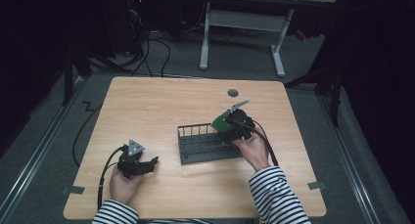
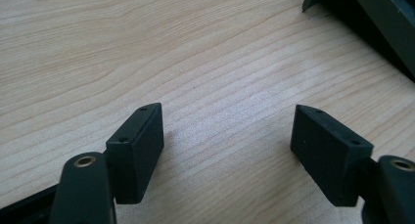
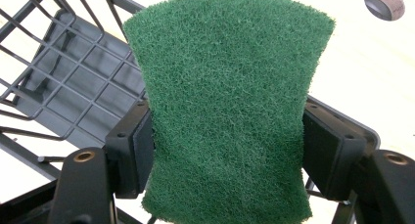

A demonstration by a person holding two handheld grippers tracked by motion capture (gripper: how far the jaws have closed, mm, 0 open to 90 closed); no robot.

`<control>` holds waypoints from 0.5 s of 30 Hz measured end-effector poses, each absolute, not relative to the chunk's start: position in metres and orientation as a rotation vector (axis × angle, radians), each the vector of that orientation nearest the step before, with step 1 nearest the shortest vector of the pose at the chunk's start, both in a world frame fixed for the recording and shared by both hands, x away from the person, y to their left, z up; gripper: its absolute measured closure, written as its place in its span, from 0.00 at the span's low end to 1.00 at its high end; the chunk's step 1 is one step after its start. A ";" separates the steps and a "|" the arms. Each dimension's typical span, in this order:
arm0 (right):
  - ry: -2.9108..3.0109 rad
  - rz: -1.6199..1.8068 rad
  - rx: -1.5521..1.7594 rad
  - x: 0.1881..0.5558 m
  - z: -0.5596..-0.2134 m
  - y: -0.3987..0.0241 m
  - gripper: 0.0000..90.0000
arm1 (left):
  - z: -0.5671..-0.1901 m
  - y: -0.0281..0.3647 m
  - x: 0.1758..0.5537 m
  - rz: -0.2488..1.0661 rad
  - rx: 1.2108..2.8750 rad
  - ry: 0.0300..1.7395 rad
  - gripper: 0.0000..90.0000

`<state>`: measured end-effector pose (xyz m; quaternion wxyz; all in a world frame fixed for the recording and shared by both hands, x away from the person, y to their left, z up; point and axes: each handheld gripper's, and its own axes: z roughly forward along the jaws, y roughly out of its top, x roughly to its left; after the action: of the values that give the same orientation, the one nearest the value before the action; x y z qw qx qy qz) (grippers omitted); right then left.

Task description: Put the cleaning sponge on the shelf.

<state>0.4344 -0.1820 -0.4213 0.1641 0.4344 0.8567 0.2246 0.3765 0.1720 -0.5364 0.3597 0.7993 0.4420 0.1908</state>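
squeezing a green scrub pad (image 3: pixel 227 106) between both jaws of the right gripper (image 1: pixel 234 123), just above the right end of the black wire rack (image 1: pixel 205 143). resting on the wood surface (image 1: pixel 147 106) well left of the rack, left gripper (image 1: pixel 139 161) with jaws spread apart, nothing between them.

A round grommet hole (image 1: pixel 233 93) sits near the table's (image 1: pixel 147 106) far edge.
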 end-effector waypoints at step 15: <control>2.470 0.594 1.215 0.432 -0.433 -0.175 0.33 | -0.536 0.172 0.376 0.490 2.060 1.141 0.32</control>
<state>0.4324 -0.1750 -0.4327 0.1622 0.4257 0.8655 0.2083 0.3764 0.1719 -0.5364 0.3601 0.7990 0.4425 0.1900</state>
